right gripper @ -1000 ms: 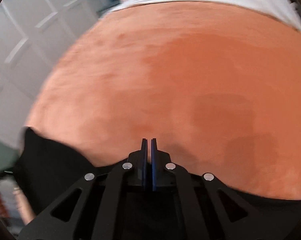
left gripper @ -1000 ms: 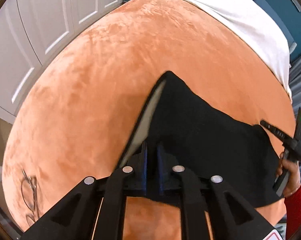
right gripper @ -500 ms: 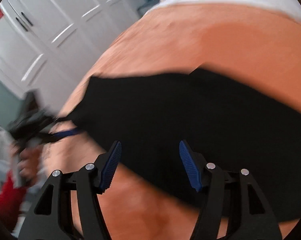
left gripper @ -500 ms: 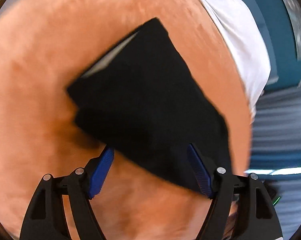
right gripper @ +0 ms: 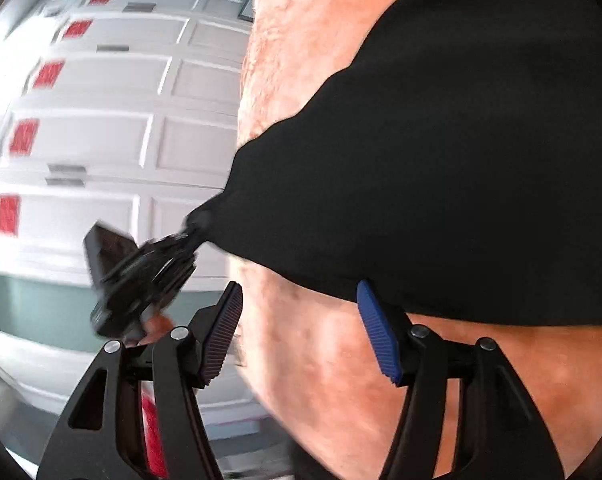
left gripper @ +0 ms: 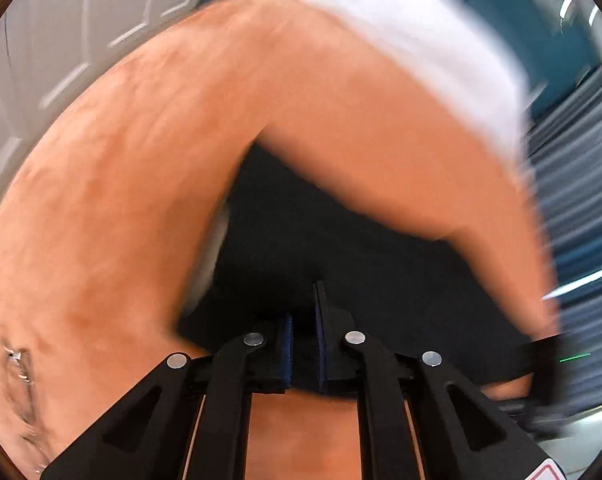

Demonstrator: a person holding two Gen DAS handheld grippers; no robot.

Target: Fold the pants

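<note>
The orange bed (left gripper: pixel 121 200) is filling both views, with the black pants (right gripper: pixel 461 160) lying across the right of the right-wrist frame. The left gripper (right gripper: pixel 189 236), having just closed, is pinching their corner at centre left. The right gripper (right gripper: pixel 301 332) is standing wide and empty at the lower edge; next it needs its own grip on that edge.

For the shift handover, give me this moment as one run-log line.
left gripper: shut on black pants, jaws just closed | right gripper: open, empty, beside pants edge | surface: orange blanket
</note>
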